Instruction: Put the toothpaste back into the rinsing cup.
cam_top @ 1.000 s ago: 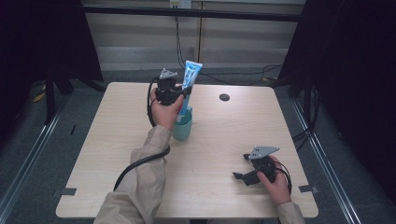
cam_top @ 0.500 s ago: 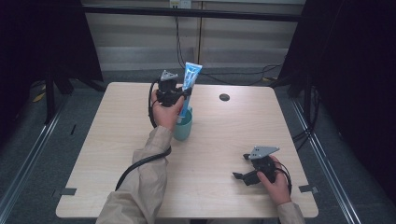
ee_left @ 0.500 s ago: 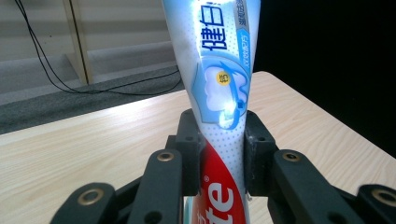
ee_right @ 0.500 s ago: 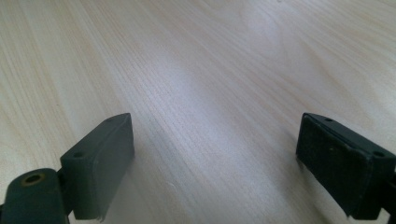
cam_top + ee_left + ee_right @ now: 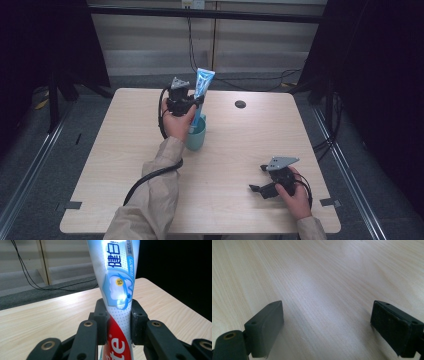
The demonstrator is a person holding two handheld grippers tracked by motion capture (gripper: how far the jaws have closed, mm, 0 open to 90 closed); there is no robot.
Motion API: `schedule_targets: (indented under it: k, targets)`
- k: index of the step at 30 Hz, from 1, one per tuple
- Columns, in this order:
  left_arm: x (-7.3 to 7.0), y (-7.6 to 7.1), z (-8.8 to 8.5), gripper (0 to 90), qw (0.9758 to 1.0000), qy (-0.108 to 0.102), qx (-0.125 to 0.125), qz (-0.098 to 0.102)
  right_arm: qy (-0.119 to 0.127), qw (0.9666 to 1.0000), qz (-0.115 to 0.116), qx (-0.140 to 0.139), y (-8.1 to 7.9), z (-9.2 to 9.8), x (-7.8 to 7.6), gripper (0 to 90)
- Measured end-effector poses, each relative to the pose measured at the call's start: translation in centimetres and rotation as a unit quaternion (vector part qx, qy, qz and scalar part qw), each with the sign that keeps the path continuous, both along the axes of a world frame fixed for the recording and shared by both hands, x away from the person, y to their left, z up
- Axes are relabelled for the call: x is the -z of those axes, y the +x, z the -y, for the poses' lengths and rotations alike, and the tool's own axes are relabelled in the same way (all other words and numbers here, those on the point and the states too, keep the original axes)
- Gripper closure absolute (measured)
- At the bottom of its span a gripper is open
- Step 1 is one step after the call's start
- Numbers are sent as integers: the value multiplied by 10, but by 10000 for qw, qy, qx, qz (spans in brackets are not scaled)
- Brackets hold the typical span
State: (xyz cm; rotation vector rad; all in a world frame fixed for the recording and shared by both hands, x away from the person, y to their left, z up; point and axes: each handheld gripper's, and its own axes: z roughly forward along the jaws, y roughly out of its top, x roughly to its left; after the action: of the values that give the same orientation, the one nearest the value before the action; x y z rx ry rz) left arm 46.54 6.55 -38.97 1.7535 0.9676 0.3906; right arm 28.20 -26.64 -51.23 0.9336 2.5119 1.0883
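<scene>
- Blue-and-white tube [image 5: 202,89] is seen upright, tilted slightly, with its lower end down in a teal cup [image 5: 196,137] on the desk [image 5: 115,150].
- Left hand-held gripper [image 5: 192,102] is clamped on the tube above the cup's rim; the gripper is held in the left hand [image 5: 176,122], whose sleeve comes in from the bottom edge.
- In the left gripper view the tube [image 5: 117,290] is pinched between the two black jaws, pads pressed to both sides; a red band with white lettering is seen at its lower part, blue print and a tooth graphic above.
- Cup is placed left of the desk's middle, nearer the far edge.
- Right hand-held gripper [image 5: 256,181] is held low over the desk near the front right corner, well apart from the cup; its jaws are spread wide, with nothing between them.
- In the right gripper view, bare pale wood [image 5: 319,285] is seen between the pads [image 5: 268,325].
- Small dark round object [image 5: 240,104] is noted on the desk near the far edge, right of the tube.
</scene>
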Motion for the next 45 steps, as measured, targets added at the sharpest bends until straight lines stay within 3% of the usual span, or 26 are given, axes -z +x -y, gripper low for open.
schedule_targets:
  k: [45]
  targets:
    - [11, -13, -7, 717, 9999, 118, 28, 4, -6, 10000, -20, 4, 0, -1, 0, 105]
